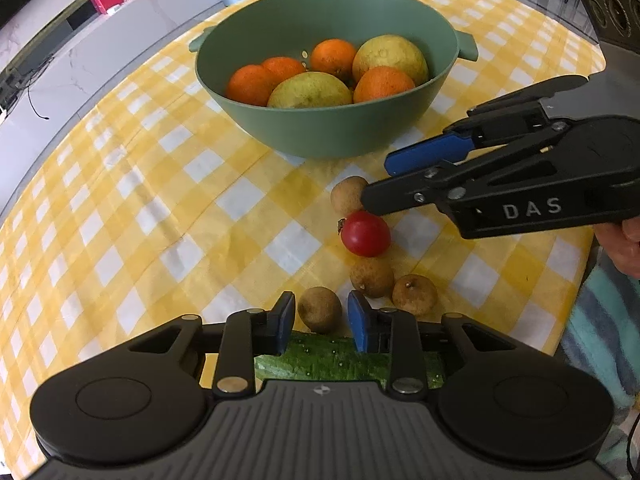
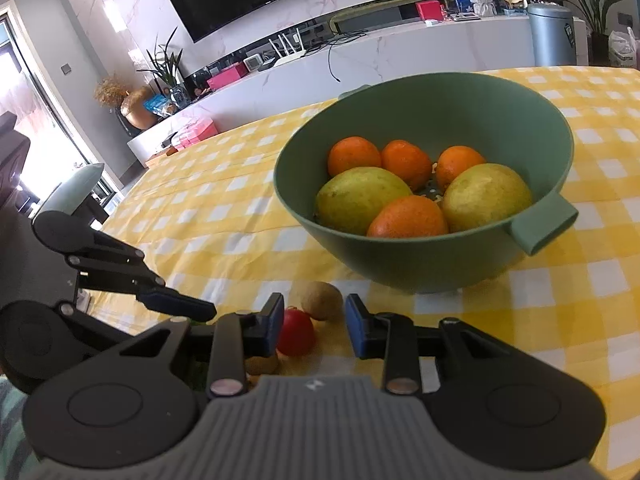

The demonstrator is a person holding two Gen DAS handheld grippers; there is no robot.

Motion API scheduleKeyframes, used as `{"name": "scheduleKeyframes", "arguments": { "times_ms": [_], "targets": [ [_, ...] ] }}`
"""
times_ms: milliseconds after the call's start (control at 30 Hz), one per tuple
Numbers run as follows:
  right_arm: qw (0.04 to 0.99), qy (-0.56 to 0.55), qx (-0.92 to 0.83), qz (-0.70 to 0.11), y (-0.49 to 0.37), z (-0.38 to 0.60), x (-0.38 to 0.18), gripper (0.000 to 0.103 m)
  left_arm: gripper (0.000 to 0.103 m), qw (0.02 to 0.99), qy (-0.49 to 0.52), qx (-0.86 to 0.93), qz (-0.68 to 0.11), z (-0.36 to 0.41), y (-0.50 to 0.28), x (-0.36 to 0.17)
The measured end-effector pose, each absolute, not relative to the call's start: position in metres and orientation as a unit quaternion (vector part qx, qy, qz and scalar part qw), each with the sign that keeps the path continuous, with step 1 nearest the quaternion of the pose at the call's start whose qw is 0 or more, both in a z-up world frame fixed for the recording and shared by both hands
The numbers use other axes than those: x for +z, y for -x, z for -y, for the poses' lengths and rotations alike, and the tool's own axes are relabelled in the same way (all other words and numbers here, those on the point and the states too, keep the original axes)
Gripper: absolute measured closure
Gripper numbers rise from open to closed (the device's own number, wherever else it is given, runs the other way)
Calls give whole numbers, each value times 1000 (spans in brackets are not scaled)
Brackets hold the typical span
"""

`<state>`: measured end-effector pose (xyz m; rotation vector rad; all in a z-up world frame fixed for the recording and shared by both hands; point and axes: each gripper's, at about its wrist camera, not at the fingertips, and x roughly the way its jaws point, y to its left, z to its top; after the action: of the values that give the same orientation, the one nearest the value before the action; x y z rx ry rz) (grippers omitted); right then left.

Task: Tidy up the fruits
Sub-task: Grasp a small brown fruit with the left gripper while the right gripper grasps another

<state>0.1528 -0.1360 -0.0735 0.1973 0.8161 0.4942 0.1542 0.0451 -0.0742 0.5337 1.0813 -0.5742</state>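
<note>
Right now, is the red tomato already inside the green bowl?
No, the red tomato lies on the checked tablecloth in front of the green bowl, among small brown fruits.

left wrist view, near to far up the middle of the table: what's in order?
cucumber → brown longan between the left claw pads → red cherry tomato → longan by the right claw tip → green colander bowl

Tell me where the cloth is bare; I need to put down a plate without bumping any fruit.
Bare checked cloth runs wide on the left of the green bowl, out to the table edge. It is crowded below the bowl on the right: the small brown fruits, red tomato, cucumber and both hand-held grippers cluster there.
</note>
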Motion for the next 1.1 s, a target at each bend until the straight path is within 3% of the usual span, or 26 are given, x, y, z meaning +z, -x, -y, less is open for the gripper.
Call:
{"name": "scheduleKeyframes", "arguments": {
  "times_ms": [567, 1100],
  "targets": [
    [875, -111, 231, -411, -174, 127, -89, 78, 74, 792, -228, -247, -509, -50, -159, -81],
    [879, -106, 235, -401, -170, 128, -87, 80, 75, 817, -253, -198, -479, -35, -143, -79]
  ]
}}
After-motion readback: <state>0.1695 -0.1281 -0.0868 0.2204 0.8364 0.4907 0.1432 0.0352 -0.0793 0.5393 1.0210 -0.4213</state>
